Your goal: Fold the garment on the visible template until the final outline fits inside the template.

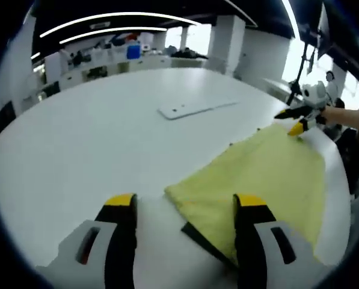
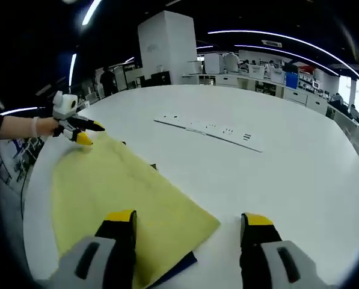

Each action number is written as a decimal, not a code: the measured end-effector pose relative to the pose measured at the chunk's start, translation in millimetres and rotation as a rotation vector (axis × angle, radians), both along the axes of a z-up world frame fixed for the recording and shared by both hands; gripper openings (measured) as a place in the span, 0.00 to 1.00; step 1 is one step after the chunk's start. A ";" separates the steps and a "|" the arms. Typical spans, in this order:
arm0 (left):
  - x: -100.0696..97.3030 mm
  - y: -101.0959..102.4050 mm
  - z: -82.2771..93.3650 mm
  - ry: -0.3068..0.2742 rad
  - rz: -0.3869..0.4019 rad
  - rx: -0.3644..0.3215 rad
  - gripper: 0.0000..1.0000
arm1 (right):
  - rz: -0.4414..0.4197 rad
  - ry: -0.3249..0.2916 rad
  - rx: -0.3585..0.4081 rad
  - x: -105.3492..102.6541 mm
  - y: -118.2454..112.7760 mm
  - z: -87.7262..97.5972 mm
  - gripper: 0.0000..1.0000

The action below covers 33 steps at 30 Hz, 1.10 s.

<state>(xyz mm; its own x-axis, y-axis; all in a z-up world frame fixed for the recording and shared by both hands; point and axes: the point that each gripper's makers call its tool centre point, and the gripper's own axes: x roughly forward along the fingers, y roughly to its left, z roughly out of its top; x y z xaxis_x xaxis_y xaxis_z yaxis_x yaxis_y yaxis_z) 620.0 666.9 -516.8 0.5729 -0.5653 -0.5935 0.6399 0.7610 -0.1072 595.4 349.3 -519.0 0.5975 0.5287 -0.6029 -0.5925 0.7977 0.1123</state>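
The yellow garment (image 1: pixel 269 174) is lying flat on the white table (image 1: pixel 89 132), spread between the two grippers, and a dark template (image 1: pixel 206 238) is peeking out from under its near edge, so the cloth is apparently sitting over the outline it has to fit. In the left gripper view, the left gripper (image 1: pixel 185 205) is hovering with its jaws spread apart and grasping nothing; one corner of the garment is lying between its fingers, nearer the right finger (image 1: pixel 246 208), likely lined up for a pinch. At the far corner the right gripper (image 1: pixel 299 123) is showing, held by a hand, its tips just at the cloth edge. In the right gripper view, the right gripper (image 2: pixel 188 223) is likewise released, with a corner of the garment (image 2: pixel 125 192) passing under its left finger (image 2: pixel 120 220) and a sliver of the template (image 2: pixel 176 265) just beside it; the left gripper (image 2: pixel 83 135) is showing at the far corner. Most of the template is hidden beneath the cloth, so how far the outline overshoots it is hard to judge. A pale flat strip (image 2: pixel 209 129) is lying well beyond both pairs of fingers.
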 end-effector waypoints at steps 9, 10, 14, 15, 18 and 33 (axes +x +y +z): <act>-4.5 -4.0 10.4 -0.040 -0.048 -0.029 0.95 | 0.000 -0.045 0.024 -0.7 -3.5 8.8 0.99; -6.1 -3.7 8.9 -0.029 -0.051 -0.024 0.95 | -0.003 -0.044 0.025 -1.3 -3.9 8.8 0.99; -12.0 -3.3 12.6 -0.026 -0.046 -0.048 0.93 | -0.009 -0.046 0.030 -7.2 -5.6 12.5 0.97; -14.3 -3.2 14.6 -0.028 -0.044 -0.056 0.93 | -0.011 -0.047 0.044 -10.6 -4.8 14.9 0.96; -20.9 -0.3 17.1 -0.028 -0.042 -0.064 0.91 | -0.014 -0.050 0.055 -19.8 -5.4 18.2 0.95; -62.4 26.8 29.8 -0.022 -0.005 -0.117 0.86 | -0.064 -0.047 0.119 -69.1 -15.8 31.6 0.90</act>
